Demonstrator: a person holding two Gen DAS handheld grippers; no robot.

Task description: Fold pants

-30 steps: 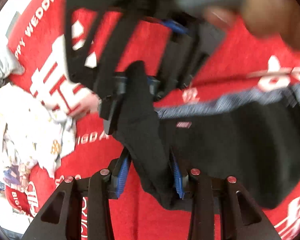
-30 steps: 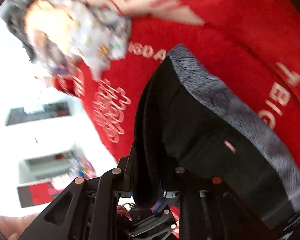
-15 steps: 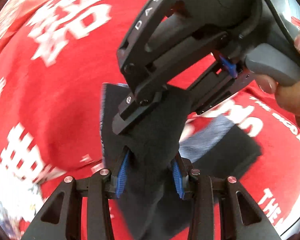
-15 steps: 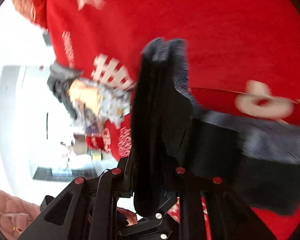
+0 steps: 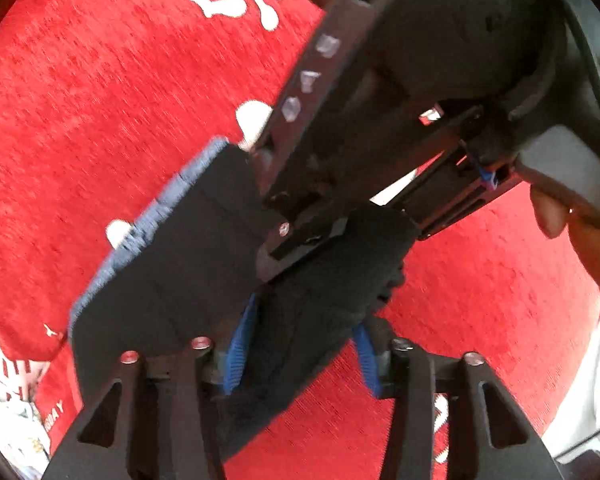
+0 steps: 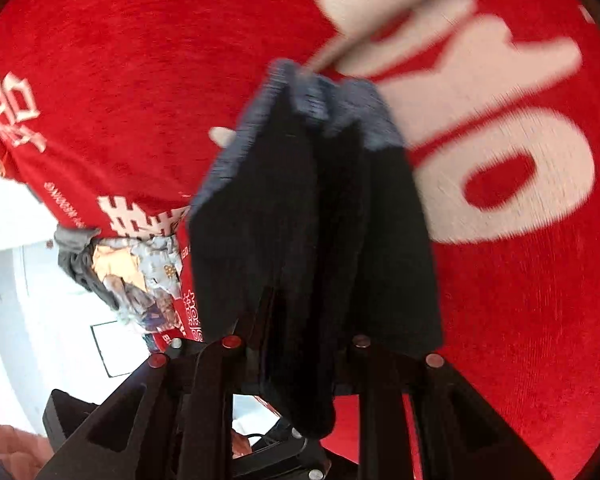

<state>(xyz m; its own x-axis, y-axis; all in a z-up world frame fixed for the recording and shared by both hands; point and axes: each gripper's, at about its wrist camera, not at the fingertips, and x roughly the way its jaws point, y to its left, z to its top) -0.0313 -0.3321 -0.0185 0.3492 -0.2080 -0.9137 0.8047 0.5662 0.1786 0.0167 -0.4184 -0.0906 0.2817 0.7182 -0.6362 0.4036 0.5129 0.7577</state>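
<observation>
Black pants with a grey-blue waistband hang above the red cloth, gathered in thick folds. A fold of them fills the gap of my left gripper from one blue pad to the other, while its jaws are opening. My right gripper reaches in from the upper right in the left wrist view and clamps the pants just ahead of the left one. In the right wrist view the pants droop forward from the right gripper, which is shut on them, waistband farthest out.
A red cloth with white characters covers the surface under both grippers. A pile of patterned and grey clothes lies at its left edge, with white floor beyond. A hand holds the right gripper's handle at the right.
Both grippers have swept the pants sideways across the red cloth and rolled. The right gripper now looms closer in the left wrist view. The left pads stand slightly wider apart.
</observation>
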